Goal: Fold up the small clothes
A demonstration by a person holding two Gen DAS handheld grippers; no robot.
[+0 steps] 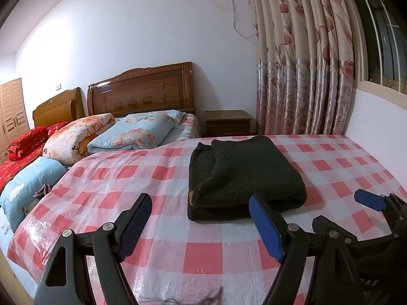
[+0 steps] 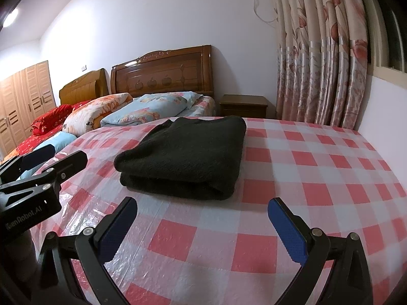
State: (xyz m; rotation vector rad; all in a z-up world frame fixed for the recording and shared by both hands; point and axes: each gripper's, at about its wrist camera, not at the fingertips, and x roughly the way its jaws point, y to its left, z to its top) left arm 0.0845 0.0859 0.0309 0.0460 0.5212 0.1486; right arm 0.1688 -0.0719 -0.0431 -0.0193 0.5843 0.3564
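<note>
Left wrist: folded sweater point(image 1: 241, 178) (edges squared), tongs point(image 1: 201, 226) spread

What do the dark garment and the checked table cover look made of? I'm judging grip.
Dark garment: apparently thick knit, wool or acrylic; fuzzy, matte, ribbed texture. Checked cover: probably plastic sheeting; glossy, crinkled, with glare patches, likely slippery.
</note>
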